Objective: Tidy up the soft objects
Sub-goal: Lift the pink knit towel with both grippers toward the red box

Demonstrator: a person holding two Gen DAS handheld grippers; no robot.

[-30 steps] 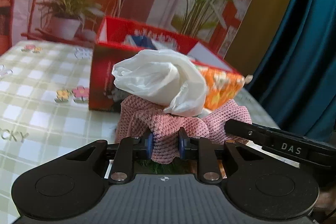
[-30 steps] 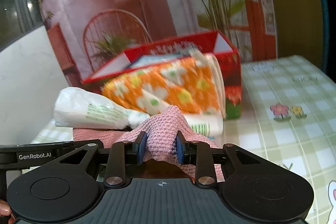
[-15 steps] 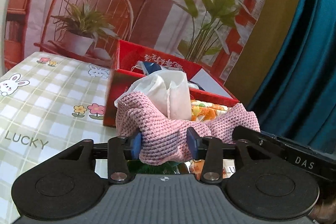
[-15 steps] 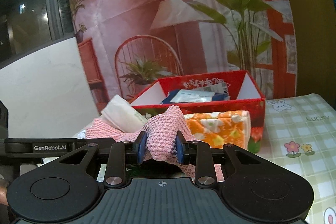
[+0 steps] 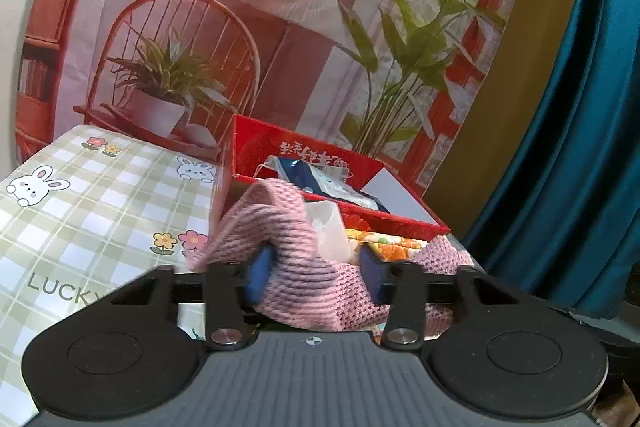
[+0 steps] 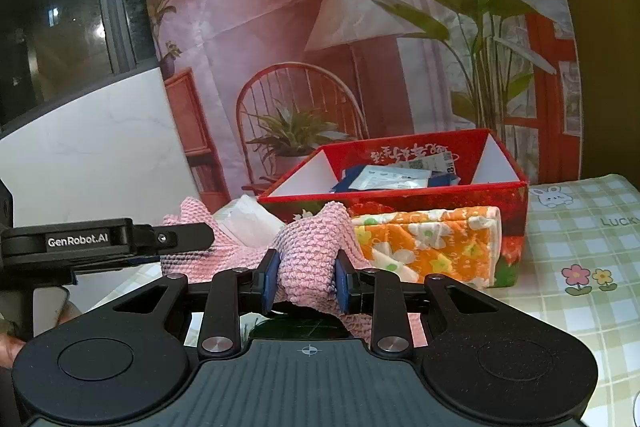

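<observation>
Both grippers hold one pink knit cloth point(image 6: 308, 251) above the tabletop point(image 5: 100, 195), in front of the red box point(image 6: 420, 195).

Right gripper point(image 6: 306, 277): jaws closed on a bunched fold of the cloth, grip firm, fabric bulging above the pads.

Left gripper point(image 5: 316, 273): jaws stand wider, with a thick fold of cloth lying between them. The fabric presses the left pad; whether the right pad bears on it cannot be told. Motion blur on the cloth here suggests slack or slipping.

A white tissue pack point(image 6: 248, 219) sits in the cloth between the two grips. An orange floral pack point(image 6: 428, 247) lies just beside it, against the front wall of the box. The box holds blue and white packets point(image 6: 384, 177).

Judgement: the step in hand appears to be carrying the cloth and its load to the box.

Recommendations:
- Confirm the left grip before lifting further; a loose side would spill the tissue pack.
- Keep both grippers level and the cloth sagging between them as a sling.
- Clear the box's front wall fully before lowering.
- Avoid dragging the cloth across the floral pack.
</observation>
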